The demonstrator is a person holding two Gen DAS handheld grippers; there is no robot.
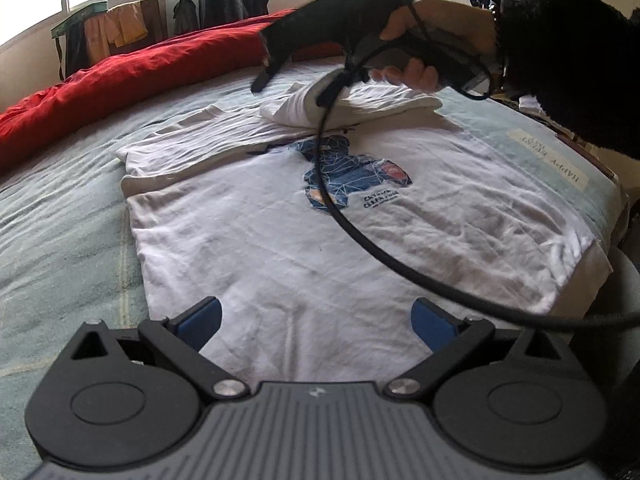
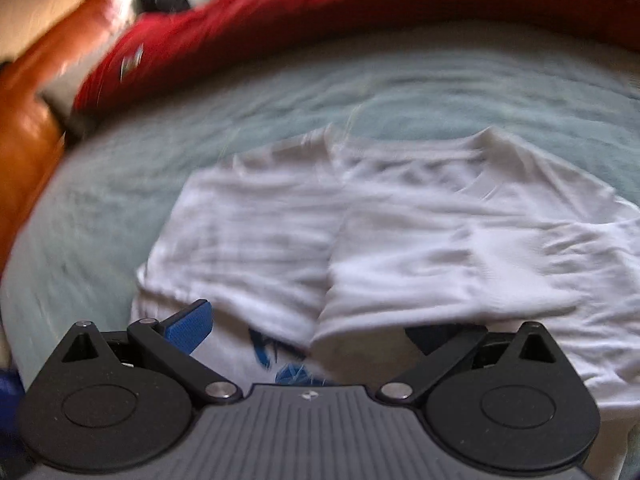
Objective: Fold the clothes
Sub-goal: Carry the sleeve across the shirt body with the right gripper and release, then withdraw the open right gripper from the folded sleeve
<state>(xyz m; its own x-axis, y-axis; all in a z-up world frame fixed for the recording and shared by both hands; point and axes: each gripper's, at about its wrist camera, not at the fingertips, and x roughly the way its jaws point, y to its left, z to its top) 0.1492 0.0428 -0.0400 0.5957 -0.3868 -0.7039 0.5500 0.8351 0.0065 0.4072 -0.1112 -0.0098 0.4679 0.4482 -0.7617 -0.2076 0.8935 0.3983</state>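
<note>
A white T-shirt (image 1: 280,232) with a blue print (image 1: 352,176) lies flat on the pale blue bedspread (image 1: 60,220). Its far end is folded over into a thick white flap (image 1: 352,106). My left gripper (image 1: 318,320) hovers open over the shirt's near hem, nothing between its blue pads (image 1: 200,318). A hand holds my right gripper (image 1: 291,91) just above the folded flap, jaws apart. In the blurred right wrist view the right gripper (image 2: 312,332) is open over the edge of the folded sleeves (image 2: 420,264), and a bit of the blue print (image 2: 292,374) shows below.
A red duvet (image 1: 132,76) is bunched along the far side of the bed. A black cable (image 1: 360,240) loops from the right gripper over the shirt. Clothes hang by the window (image 1: 120,28). The bed's right edge (image 1: 612,184) is close to the shirt. An orange headboard (image 2: 24,132) stands left.
</note>
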